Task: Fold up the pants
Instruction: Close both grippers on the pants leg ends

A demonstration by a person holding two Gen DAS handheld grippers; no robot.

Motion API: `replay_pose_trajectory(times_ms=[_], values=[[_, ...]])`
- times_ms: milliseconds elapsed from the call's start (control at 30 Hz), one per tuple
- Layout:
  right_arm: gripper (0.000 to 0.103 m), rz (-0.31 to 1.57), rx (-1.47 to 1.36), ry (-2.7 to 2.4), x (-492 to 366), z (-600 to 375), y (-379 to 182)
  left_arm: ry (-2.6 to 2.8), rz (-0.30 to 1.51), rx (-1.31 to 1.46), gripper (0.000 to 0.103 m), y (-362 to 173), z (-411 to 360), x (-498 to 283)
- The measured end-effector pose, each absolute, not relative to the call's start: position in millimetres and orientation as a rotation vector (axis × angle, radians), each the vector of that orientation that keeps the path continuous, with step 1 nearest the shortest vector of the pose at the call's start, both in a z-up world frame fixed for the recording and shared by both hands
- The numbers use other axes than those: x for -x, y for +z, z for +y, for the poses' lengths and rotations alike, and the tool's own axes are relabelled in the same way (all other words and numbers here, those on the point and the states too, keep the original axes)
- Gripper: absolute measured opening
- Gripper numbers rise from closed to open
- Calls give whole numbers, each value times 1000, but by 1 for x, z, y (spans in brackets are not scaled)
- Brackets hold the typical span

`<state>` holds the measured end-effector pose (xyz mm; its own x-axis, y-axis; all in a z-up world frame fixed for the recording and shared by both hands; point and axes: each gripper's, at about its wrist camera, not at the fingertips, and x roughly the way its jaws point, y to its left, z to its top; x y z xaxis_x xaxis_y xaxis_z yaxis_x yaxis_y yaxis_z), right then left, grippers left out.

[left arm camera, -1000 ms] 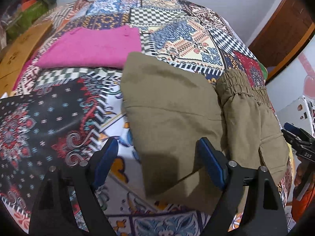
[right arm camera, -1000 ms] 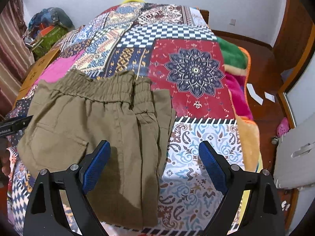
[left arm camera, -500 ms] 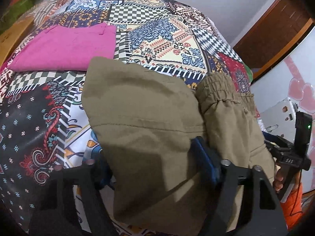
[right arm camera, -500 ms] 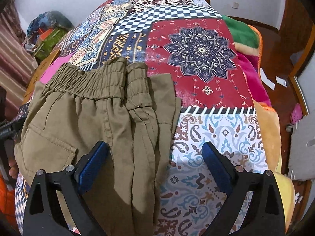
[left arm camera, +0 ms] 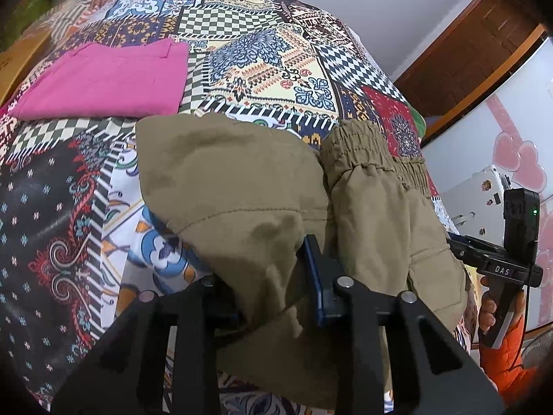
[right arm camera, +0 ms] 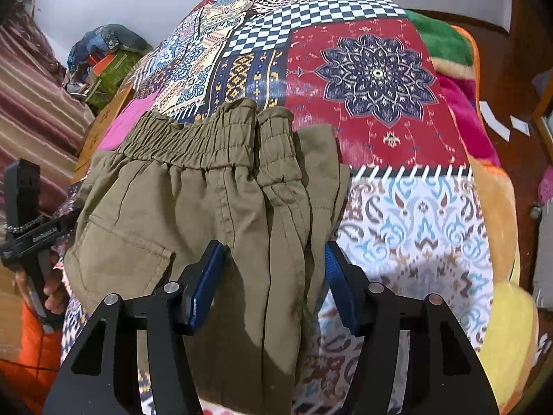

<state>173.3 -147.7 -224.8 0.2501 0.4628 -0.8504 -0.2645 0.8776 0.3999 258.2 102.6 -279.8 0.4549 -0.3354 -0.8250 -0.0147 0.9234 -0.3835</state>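
Olive-green pants lie folded on the patchwork bedspread, the elastic waistband toward the far side. My left gripper is shut on the near edge of the folded leg part, which bunches and lifts between the blue pads; the left pad is hidden under cloth. My right gripper straddles the near waist-side edge of the pants, its jaws narrowed around the cloth with a gap still showing at each pad.
A folded pink garment lies on the bed beyond the pants at left. The bed's right edge with coloured blankets drops to a wooden floor. Bags and boxes are piled at the far left by a curtain.
Both grippers moved forward onto the pants' near edge. The left jaws closed on the cloth and raised it. The right jaws narrowed around the waist-side edge.
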Motion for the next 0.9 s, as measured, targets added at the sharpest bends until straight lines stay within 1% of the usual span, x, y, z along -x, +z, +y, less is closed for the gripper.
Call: replay_pose_trajectory(times_ms=[267, 300, 367, 433, 467, 500, 533, 567, 633, 733, 900], values=[[62, 1241, -223, 506, -169, -150, -237, -206, 1097, 339, 32, -283, 98, -254], [62, 1231, -204, 504, -169, -147, -237, -208, 1098, 337, 32, -283, 98, -255], [59, 1222, -167, 492, -170, -141, -234, -205, 1101, 335, 32, -283, 98, -258], [52, 1210, -164, 489, -172, -136, -233, -195, 1101, 332, 32, -281, 97, -259], [50, 1203, -166, 485, -172, -136, -231, -188, 1098, 320, 29, -279, 96, -258], [43, 1195, -162, 481, -172, -136, -230, -184, 1092, 309, 27, -277, 94, -258], [36, 1182, -146, 477, -171, -135, -226, -185, 1085, 300, 22, -275, 92, -257], [32, 1168, -131, 475, -170, -133, -223, -184, 1075, 286, 19, -272, 89, -255], [22, 1150, -98, 471, -169, -129, -215, -179, 1056, 261, 16, -265, 85, -251], [15, 1129, -77, 466, -167, -125, -204, -178, 1029, 263, 12, -255, 85, -245], [12, 1097, -88, 487, -160, -120, -187, -169, 994, 278, 10, -241, 92, -227]])
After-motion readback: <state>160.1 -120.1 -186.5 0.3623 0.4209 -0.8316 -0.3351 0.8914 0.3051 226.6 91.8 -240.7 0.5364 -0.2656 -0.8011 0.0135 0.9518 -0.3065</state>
